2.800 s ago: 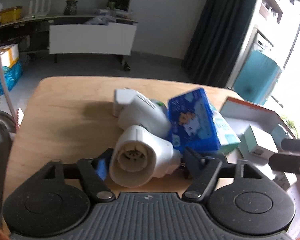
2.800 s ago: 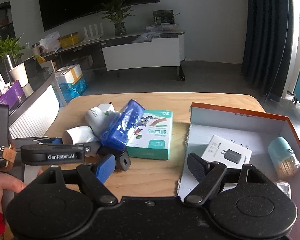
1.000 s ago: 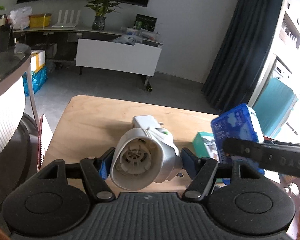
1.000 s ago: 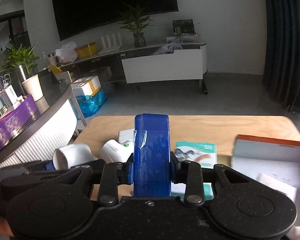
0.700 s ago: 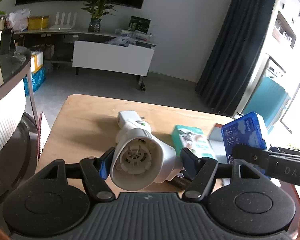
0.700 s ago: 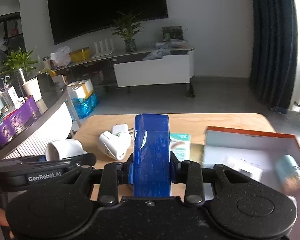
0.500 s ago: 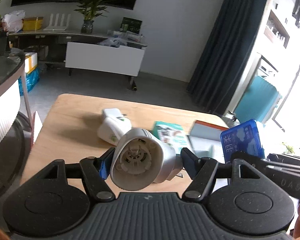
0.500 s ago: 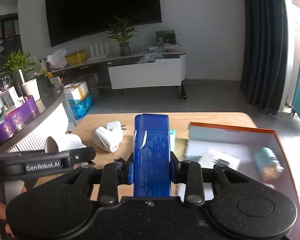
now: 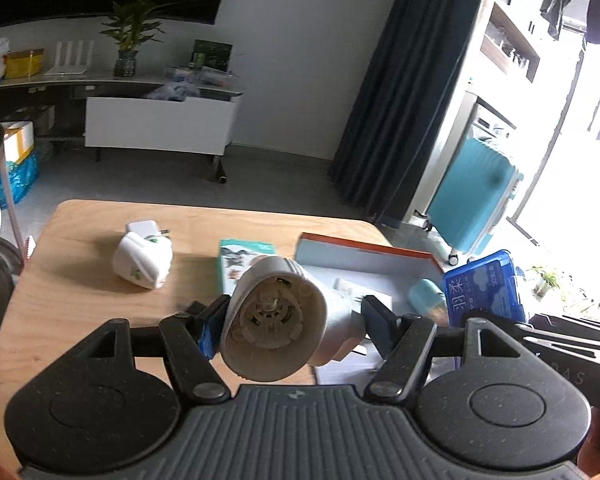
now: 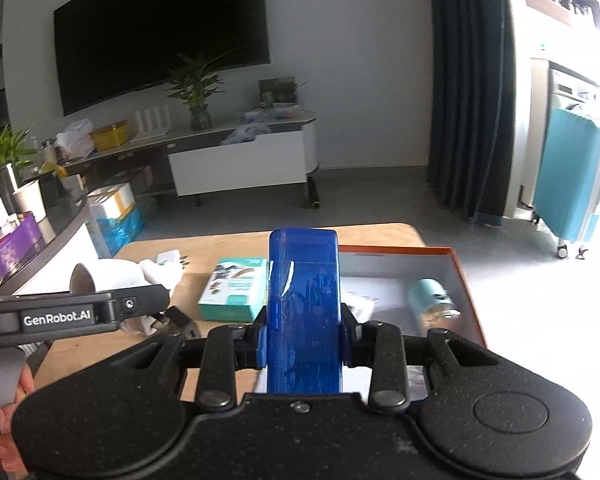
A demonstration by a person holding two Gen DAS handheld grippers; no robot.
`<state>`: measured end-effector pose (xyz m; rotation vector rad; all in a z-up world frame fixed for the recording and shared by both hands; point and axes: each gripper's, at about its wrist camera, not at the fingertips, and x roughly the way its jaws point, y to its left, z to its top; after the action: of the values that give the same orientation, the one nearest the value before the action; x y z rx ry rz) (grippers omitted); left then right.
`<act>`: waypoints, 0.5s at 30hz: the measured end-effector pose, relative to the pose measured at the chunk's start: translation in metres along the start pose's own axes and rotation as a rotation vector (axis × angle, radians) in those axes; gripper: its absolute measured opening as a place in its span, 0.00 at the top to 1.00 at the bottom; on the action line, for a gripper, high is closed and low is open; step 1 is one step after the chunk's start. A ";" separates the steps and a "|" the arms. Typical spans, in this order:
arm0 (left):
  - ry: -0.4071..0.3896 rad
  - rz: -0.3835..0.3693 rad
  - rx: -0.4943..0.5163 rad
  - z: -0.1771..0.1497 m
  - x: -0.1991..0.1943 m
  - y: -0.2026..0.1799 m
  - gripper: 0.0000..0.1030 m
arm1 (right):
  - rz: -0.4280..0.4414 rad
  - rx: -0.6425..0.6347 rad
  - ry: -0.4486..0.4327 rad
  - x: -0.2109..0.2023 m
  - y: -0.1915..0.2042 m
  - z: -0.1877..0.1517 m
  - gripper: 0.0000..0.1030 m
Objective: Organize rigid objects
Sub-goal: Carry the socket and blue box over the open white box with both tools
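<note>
My left gripper (image 9: 292, 320) clamped on white cone-shaped appliance (image 9: 276, 320), held above wooden table (image 9: 80, 280). My right gripper (image 10: 304, 330) clamped on blue plastic case (image 10: 304, 304), upright, in front of orange-rimmed cardboard box (image 10: 464, 280). Box holds teal cylinder (image 10: 432, 296) and white carton (image 10: 360, 306). Green box (image 10: 236, 286) and white plug adapter (image 9: 142, 258) on table.

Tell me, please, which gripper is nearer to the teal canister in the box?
Right. The right gripper hovers just short of the teal canister; the left gripper sits further left.
</note>
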<state>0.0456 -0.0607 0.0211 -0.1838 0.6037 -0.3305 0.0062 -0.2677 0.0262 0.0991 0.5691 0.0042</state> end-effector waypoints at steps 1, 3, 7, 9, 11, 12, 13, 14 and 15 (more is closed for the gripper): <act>0.005 -0.010 0.002 0.000 0.002 -0.003 0.32 | -0.007 0.004 -0.003 -0.002 -0.003 0.000 0.61; 0.013 -0.023 0.011 -0.002 0.004 -0.011 0.32 | -0.019 0.012 -0.012 -0.005 -0.008 0.000 0.61; 0.026 -0.053 0.038 -0.005 0.011 -0.026 0.32 | -0.048 0.019 -0.024 -0.010 -0.019 0.000 0.61; 0.032 -0.068 0.046 -0.005 0.013 -0.031 0.32 | -0.059 0.029 -0.027 -0.012 -0.025 0.000 0.61; 0.037 -0.084 0.050 -0.005 0.017 -0.036 0.32 | -0.074 0.036 -0.032 -0.014 -0.031 0.000 0.61; 0.038 -0.090 0.054 -0.004 0.018 -0.039 0.32 | -0.081 0.040 -0.035 -0.014 -0.035 0.000 0.61; 0.040 -0.095 0.060 -0.004 0.020 -0.042 0.32 | -0.086 0.044 -0.036 -0.014 -0.037 0.000 0.61; 0.040 -0.100 0.065 -0.004 0.022 -0.046 0.32 | -0.091 0.049 -0.035 -0.014 -0.040 0.000 0.61; 0.040 -0.106 0.070 -0.003 0.023 -0.049 0.32 | -0.093 0.053 -0.035 -0.014 -0.042 0.000 0.61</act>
<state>0.0494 -0.1151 0.0189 -0.1422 0.6224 -0.4580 -0.0065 -0.3100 0.0298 0.1240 0.5383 -0.1033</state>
